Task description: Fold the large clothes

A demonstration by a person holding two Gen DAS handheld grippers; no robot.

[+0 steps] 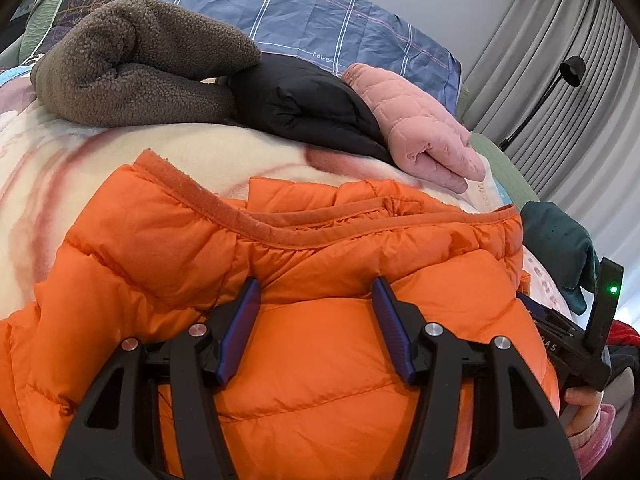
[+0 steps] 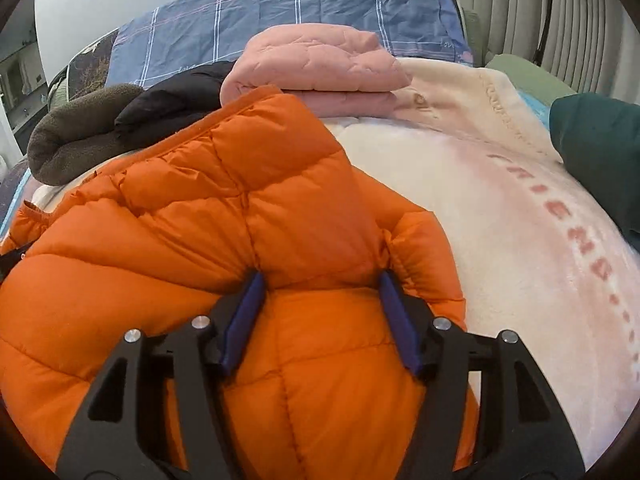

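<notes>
An orange puffer jacket (image 1: pixel 280 256) lies on a cream blanket (image 1: pixel 80 160) on the bed. My left gripper (image 1: pixel 316 292) stands with its jaws wide apart, and the jacket's puffy fabric bulges up between the blue pads (image 1: pixel 240 332). My right gripper (image 2: pixel 320 284) is also spread wide over the jacket (image 2: pixel 224 208), with a fold of it between the pads (image 2: pixel 244 320). The right gripper's body (image 1: pixel 592 332) and the hand holding it show at the right edge of the left wrist view. Neither pair of pads pinches the fabric tight.
Folded clothes lie along the back of the bed: a brown fleece (image 1: pixel 132 64), a black jacket (image 1: pixel 304 108) and a pink quilted one (image 1: pixel 420 124). A dark green garment (image 2: pixel 600 152) lies at the right. A blue checked pillow (image 1: pixel 296 12), curtains and a floor lamp (image 1: pixel 560 84) stand behind.
</notes>
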